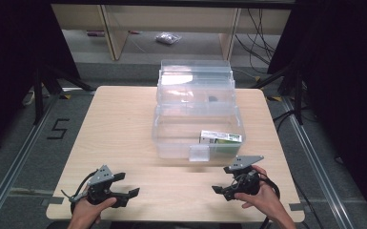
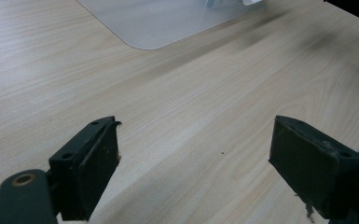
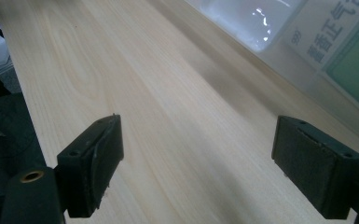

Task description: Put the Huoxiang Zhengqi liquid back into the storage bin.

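Note:
A clear plastic box (image 1: pixel 171 138) stands mid-table with its lid (image 1: pixel 195 76) folded back behind it. A white and green carton (image 1: pixel 220 138) lies in its front right corner. My left gripper (image 1: pixel 127 184) rests near the table's front left, open and empty, pointing right. My right gripper (image 1: pixel 222 179) sits at the front right, open and empty, pointing left. In the left gripper view the jaws (image 2: pixel 193 163) stand wide over bare wood, with the box's corner (image 2: pixel 158 23) ahead. In the right gripper view the open jaws (image 3: pixel 196 163) face the wood, and the carton (image 3: pixel 340 42) shows through the box wall.
The light wooden table (image 1: pixel 119 124) has free room left and in front of the box. A small latch tab (image 1: pixel 199 153) juts from the box's front wall. Beyond the table are a floor marking "5" (image 1: pixel 57 129), a small bag (image 1: pixel 168 38) and cables (image 1: pixel 259 33).

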`<move>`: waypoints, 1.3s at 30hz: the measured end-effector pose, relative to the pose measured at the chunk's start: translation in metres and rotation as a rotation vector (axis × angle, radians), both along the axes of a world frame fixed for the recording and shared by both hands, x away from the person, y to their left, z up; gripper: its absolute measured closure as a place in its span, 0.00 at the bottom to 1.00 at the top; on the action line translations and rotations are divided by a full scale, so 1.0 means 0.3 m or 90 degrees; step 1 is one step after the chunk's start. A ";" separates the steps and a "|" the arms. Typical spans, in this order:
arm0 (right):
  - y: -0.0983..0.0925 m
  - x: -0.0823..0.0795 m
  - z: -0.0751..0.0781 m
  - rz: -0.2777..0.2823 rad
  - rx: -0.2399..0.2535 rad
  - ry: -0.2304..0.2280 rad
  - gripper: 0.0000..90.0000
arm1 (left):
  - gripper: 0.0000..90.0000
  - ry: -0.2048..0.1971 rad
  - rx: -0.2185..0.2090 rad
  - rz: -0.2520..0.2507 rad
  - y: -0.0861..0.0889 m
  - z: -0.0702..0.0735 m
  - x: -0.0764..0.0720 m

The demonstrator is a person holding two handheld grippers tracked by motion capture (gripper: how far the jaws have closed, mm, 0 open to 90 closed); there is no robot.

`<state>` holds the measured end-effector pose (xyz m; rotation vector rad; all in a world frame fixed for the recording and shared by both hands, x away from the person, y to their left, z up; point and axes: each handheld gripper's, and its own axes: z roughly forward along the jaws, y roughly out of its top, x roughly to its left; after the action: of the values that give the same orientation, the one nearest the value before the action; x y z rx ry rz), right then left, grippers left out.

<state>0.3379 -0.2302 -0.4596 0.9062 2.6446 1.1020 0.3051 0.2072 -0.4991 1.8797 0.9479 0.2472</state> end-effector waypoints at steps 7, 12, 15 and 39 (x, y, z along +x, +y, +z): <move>-0.001 -0.014 -0.023 -0.009 0.001 0.005 0.19 | 0.17 0.003 0.004 -0.007 0.003 0.002 0.001; -0.016 -0.027 -0.036 -0.021 0.000 0.010 0.19 | 0.17 0.002 0.001 -0.006 0.002 0.002 0.001; -0.028 -0.037 -0.044 -0.025 -0.001 0.013 0.19 | 0.17 0.002 0.002 -0.005 0.002 0.002 0.001; -0.063 -0.119 -0.072 -0.051 -0.042 0.010 0.18 | 0.17 -0.002 0.002 -0.004 0.002 0.003 -0.001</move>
<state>0.3022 -0.2492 -0.4813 1.0022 2.6162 0.9877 0.3049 0.2077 -0.4982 1.8836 0.9402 0.2484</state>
